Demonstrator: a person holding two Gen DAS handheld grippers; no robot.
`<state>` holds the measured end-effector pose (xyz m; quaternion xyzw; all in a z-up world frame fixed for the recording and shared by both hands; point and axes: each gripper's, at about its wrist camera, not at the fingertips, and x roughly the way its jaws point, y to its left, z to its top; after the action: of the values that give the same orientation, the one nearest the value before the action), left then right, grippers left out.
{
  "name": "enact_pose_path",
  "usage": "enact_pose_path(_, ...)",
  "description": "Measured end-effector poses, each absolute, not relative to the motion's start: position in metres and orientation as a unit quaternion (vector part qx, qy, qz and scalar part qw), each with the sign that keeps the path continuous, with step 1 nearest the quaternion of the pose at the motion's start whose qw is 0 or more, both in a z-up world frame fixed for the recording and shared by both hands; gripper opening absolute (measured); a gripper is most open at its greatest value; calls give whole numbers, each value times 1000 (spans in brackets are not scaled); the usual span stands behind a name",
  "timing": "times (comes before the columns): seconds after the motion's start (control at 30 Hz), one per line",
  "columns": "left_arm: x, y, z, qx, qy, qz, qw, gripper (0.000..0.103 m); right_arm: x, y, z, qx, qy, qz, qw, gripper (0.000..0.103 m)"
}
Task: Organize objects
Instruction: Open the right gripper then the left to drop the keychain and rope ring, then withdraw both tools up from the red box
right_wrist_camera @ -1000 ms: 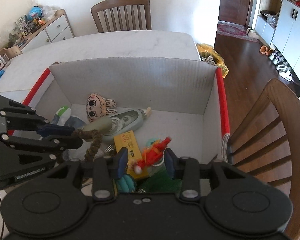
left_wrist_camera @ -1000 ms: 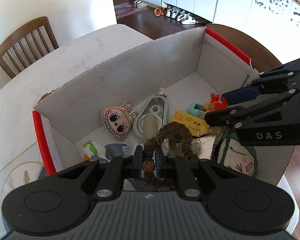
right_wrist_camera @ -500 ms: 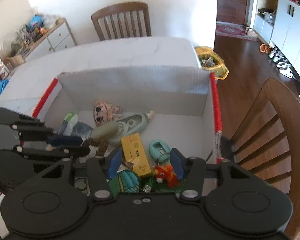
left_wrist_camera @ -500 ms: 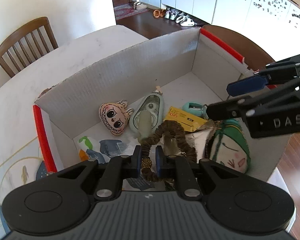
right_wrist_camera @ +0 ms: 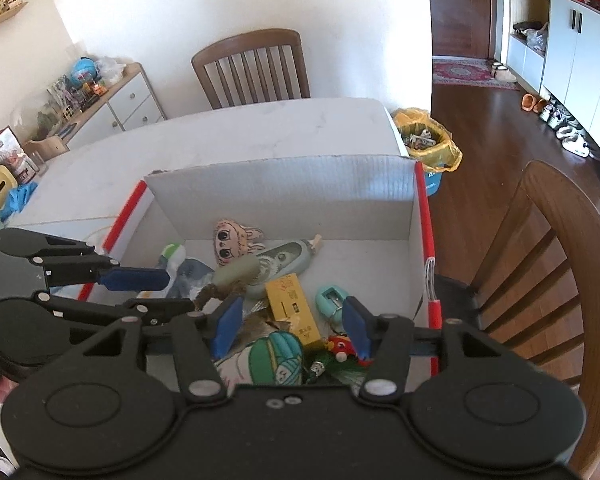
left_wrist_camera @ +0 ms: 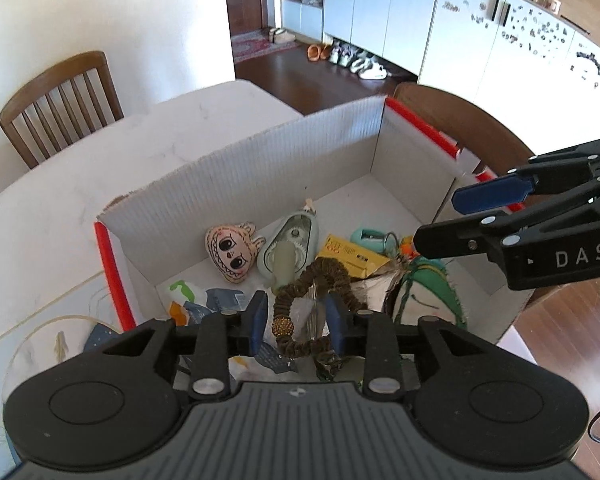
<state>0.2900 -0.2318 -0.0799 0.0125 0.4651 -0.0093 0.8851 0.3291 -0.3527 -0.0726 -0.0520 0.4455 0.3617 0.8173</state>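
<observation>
Brown beaded bracelet (left_wrist_camera: 312, 304), with one gold bead, lies in a white cardboard box (left_wrist_camera: 260, 168) on the desk (left_wrist_camera: 60, 200), among small toys. The left hand-held gripper (left_wrist_camera: 296, 320), jaws just opening, stands slightly parted around the bracelet. The right hand-held gripper (right_wrist_camera: 292, 320), jaws spread and empty, hovers above a red toy (right_wrist_camera: 340, 348).

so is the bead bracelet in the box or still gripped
In the box, let go: the bead bracelet lies between the left gripper pads, which have just been opening and no longer press it.
</observation>
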Motion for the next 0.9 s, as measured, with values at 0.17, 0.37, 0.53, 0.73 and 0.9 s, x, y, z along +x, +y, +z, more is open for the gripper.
enact_pose_path(0.17,278,-230,-67,9,444,-6,896,56,319,-357,-61,-41,426,364,827,64)
enact_pose_path(0.37,264,-224,-52,-3,424,-10,905,57,305,-363,-50,-30,408,369,834,66)
enact_pose_path(0.53,251,-216,-39,-11,402,-10,915,65,288,-363,-40,-23,387,370,844,73)
enact_pose_path(0.73,231,-203,-26,-18,379,-10,925,76,264,-360,-29,-17,367,365,856,78)
enact_pose_path(0.9,213,-191,-20,-16,362,-13,932,86,247,-356,-24,-9,351,356,866,86)
